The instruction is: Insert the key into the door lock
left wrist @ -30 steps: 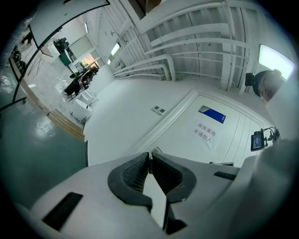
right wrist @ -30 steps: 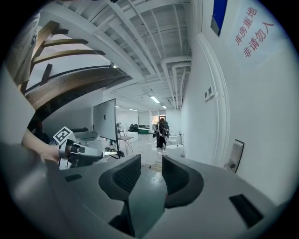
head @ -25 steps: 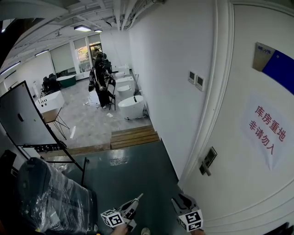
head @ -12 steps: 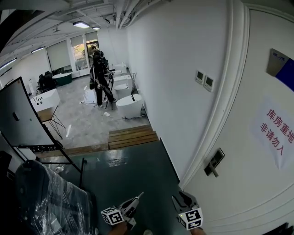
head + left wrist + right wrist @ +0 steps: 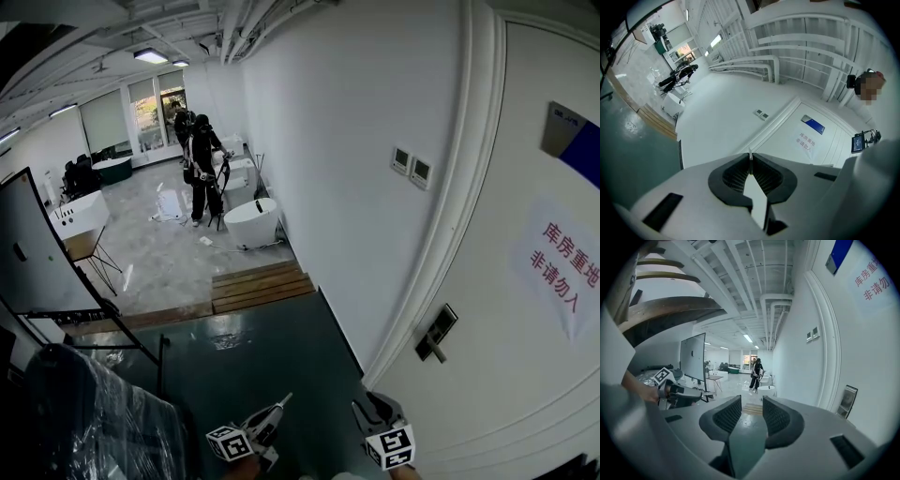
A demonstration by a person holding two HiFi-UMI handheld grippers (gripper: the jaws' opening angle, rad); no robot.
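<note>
**A:** At the lower left of the head view, the left gripper [image 5: 276, 411] has its fingers [image 5: 733, 176] closed on the thin silvery key [image 5: 750, 157]. Only a sliver of blade pokes past the tips. With so little pinched, I think the key could twist or slip when it meets the keyhole.

**B:** Just beside it, the right gripper [image 5: 751, 413] has its fingers [image 5: 724, 416] apart with nothing between them. It isn't placed to steady the key if that happens.

**A:** Further right, the dark rectangular door lock [image 5: 436, 330] sits on the white door [image 5: 525, 394], well apart from both grippers. The key is nowhere near it yet.

**B:** So the approach is the risk. The left gripper view faces the plain white wall [image 5: 337, 141] and the door frame, and the lock doesn't show in it. Unless the key comes round square to the lock, the blade may hit the plate at an angle and skid or jam.

**A:** The keyhole is too small to make out from here, so the blade may also be turned wrong for the slot.
</note>
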